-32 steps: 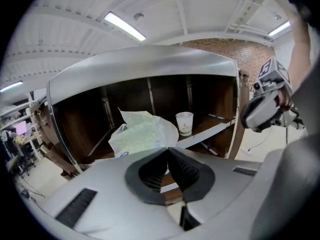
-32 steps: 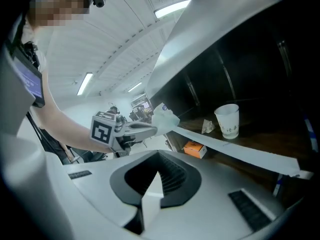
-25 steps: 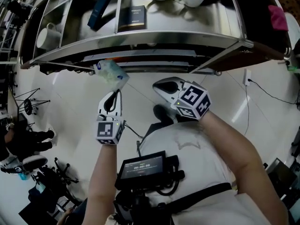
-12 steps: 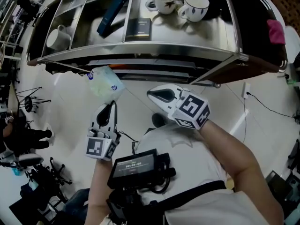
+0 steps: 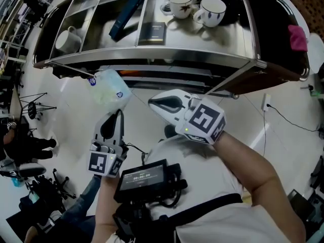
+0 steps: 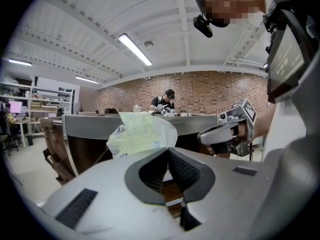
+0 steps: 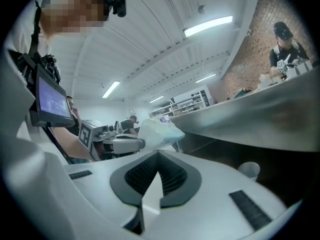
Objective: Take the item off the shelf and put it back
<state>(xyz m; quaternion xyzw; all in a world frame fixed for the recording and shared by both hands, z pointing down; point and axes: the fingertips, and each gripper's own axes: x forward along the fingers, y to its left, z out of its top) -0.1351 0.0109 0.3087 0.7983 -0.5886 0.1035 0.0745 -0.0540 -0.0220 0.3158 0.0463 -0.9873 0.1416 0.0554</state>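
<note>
A soft pale-green and white plastic packet [image 5: 108,87] hangs in front of the steel shelf [image 5: 152,55], below its front edge. My left gripper [image 5: 118,112] is shut on the packet's lower end and points up at the shelf. In the left gripper view the packet [image 6: 143,132] rises just above the closed left gripper [image 6: 167,149]. My right gripper [image 5: 151,100] is shut and holds nothing, a little to the right of the packet with its tip pointing toward it. The right gripper view shows the closed right gripper [image 7: 159,153] with the packet [image 7: 160,131] beyond it.
On the shelf lie a long blue box [image 5: 128,7], a dark flat box [image 5: 152,33], two white cups [image 5: 180,1] [image 5: 212,9] and a white mug [image 5: 66,38] at the left. A pink cloth [image 5: 297,37] sits at the right end. A person stands behind the counter [image 6: 165,103].
The left gripper and the packet have drifted left and a little away from the shelf edge. The right gripper has moved left toward the packet. More of the shelf top now shows.
</note>
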